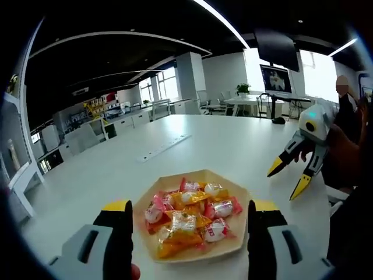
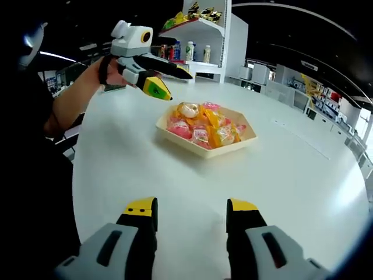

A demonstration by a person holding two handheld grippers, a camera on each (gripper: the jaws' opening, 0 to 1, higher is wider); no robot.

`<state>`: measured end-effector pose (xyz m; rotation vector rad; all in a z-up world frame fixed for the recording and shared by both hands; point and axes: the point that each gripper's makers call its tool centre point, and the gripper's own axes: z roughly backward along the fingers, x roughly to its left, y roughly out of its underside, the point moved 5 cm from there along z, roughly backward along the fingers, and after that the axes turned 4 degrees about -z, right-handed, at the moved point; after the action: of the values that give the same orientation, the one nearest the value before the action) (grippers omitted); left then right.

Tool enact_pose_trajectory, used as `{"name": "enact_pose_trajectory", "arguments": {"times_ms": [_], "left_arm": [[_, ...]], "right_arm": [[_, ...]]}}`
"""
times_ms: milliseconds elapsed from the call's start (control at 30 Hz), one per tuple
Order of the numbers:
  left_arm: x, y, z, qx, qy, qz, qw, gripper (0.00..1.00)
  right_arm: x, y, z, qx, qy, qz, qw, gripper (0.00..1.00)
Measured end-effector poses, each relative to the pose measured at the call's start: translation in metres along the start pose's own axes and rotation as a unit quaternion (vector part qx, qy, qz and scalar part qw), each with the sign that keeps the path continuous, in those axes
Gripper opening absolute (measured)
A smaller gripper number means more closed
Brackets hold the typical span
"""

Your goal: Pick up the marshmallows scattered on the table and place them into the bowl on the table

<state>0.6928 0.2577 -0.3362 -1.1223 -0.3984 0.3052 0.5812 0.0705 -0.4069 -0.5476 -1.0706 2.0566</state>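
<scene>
Marshmallows [image 1: 195, 219] heaped in bowl [image 1: 235, 248] | left tool [image 1: 189, 224] spread wide | right tool [image 2: 191, 219] spread wide, empty

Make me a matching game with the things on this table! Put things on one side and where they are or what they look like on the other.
Things:
1. bowl
2. wrapped sweets
3. left gripper
4. power strip

Descriptions:
A. flat on the white table, away from the bowl
B. held in the air above the table near the bowl, fingers apart
C. beige, six-sided
D. piled in the bowl, pink, yellow and orange

Pairs: 1-C, 2-D, 3-B, 4-A
</scene>
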Motion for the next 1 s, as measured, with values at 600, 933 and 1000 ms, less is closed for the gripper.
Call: {"name": "enact_pose_trajectory", "arguments": {"times_ms": [600,933,1000], "left_arm": [[-0.012,0.021,0.015,0.062,0.005,-0.031,0.9976,0.82],[-0.018,0.023,0.022,0.071,0.004,-0.037,0.9967,0.82],[-0.019,0.023,0.024,0.071,0.004,-0.037,0.9968,0.82]], "right_arm": [[-0.005,0.002,0.004,-0.006,0.013,-0.015,0.9998,0.5],[-0.007,0.001,0.007,-0.011,0.018,-0.019,0.9996,0.5],[-0.009,0.0,0.008,-0.013,0.023,-0.022,0.9994,0.5]]}}
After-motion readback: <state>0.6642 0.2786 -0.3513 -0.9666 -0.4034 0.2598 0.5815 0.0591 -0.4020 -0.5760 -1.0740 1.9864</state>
